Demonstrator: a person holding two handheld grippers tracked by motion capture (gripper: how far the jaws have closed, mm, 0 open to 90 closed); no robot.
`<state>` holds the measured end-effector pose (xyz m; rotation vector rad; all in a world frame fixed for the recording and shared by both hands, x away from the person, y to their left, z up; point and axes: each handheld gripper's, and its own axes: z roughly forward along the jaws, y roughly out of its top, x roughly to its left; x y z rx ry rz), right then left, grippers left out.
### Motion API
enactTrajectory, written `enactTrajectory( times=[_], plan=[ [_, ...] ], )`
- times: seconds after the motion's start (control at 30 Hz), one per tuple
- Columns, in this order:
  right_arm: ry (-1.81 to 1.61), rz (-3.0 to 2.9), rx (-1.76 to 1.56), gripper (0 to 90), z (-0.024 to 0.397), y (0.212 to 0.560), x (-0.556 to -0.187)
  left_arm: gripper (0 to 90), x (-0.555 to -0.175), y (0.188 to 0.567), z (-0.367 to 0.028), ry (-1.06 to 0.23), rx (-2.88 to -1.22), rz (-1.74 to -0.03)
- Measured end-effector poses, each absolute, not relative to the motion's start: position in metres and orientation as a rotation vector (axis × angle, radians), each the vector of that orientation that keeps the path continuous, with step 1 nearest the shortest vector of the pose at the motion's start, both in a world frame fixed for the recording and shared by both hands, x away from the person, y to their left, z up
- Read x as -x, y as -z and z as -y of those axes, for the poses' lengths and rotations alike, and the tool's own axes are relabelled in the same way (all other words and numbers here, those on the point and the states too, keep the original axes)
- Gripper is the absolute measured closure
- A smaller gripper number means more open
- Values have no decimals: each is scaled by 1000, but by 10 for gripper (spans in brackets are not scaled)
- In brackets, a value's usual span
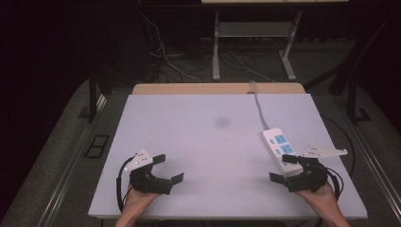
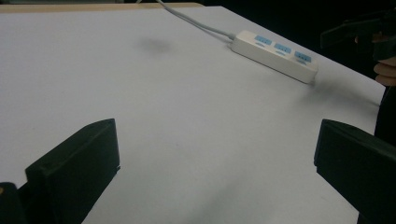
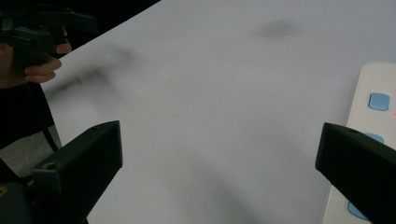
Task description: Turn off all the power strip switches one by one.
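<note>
Right tool (image 1: 285, 169) beside white, blue-socketed power strip (image 1: 280, 145)

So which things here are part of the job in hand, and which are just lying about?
In the job:
- white power strip with blue sockets, lying flat at the table's right
- right gripper, jaws open, one jaw over the strip's near end
- left gripper, jaws open, nothing between them

Lying about:
- dark smudge on the white table
- cables on the floor beyond

The right tongs (image 3: 219, 172) stand wide apart over the white table (image 3: 196, 116), one jaw overlapping the power strip (image 3: 373, 121).
</note>
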<state>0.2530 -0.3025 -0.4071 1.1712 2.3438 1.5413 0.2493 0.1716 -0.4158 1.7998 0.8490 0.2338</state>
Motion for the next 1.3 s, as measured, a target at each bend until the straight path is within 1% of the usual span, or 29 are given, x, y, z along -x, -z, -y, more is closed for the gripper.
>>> enactTrajectory(
  times=[0.33, 1.1, 1.3],
  plan=[
    [-1529, -2349, -1159, 5, 301, 407, -252, 0, -247, 417, -167, -220, -1829, -834],
    [-1501, -2369, -1192, 5, 300, 408, -256, 0, -248, 420, -171, -222, -1816, -851],
    [-1479, -2393, -1198, 6, 301, 403, -258, 0, -248, 420, -172, -222, -1824, -852]
  ],
)
